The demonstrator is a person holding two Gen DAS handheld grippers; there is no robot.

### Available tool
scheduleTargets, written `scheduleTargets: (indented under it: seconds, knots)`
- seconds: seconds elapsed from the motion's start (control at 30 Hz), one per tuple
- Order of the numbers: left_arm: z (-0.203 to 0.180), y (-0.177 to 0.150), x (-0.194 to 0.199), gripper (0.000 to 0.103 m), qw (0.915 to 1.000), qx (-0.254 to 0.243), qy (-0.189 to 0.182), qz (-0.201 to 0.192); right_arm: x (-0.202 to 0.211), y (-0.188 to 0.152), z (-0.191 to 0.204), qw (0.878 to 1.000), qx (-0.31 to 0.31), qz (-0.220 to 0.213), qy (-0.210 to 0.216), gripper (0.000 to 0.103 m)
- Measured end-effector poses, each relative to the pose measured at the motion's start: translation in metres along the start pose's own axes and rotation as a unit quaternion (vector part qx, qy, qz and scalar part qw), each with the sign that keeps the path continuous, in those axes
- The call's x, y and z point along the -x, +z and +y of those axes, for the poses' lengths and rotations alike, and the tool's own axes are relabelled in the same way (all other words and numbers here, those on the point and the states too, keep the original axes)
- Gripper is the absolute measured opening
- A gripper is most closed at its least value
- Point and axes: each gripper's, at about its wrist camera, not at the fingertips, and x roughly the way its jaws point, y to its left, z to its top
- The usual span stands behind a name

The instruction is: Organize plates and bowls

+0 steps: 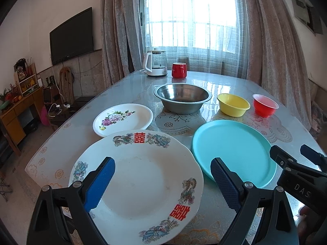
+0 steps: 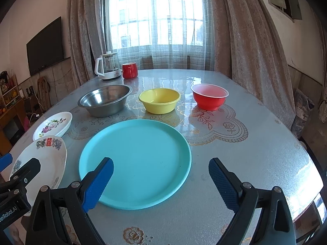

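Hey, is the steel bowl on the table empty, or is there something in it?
Empty. The steel bowl sits upright on the table, and both wrist views show only bare, reflective metal inside it.

A large round white ceramic plate [image 1: 143, 183] carries red double-happiness characters with dragon and phoenix motifs on its rim. A smaller white plate [image 1: 124, 120] far left of it bears purple and pink flowers. The flat round plastic plate [image 2: 134, 169] is plain turquoise. Far behind sit a grey steel bowl [image 2: 105, 103], a yellow plastic bowl [image 2: 159, 100] and a red bowl with a white rim [image 2: 209, 97]. Both grippers' pads [image 2: 98, 185] are textured blue.
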Motion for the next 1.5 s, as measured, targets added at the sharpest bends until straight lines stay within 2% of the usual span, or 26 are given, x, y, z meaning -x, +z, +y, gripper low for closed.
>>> scheduleTargets:
  seconds: [1.5]
  knots:
    - [-0.0057,-0.0003,0.0042,0.095,0.9999,-0.005,-0.013,0.002,0.0029,-0.0004,-0.0007,1.0,-0.004,-0.002,-0.001,0.096]
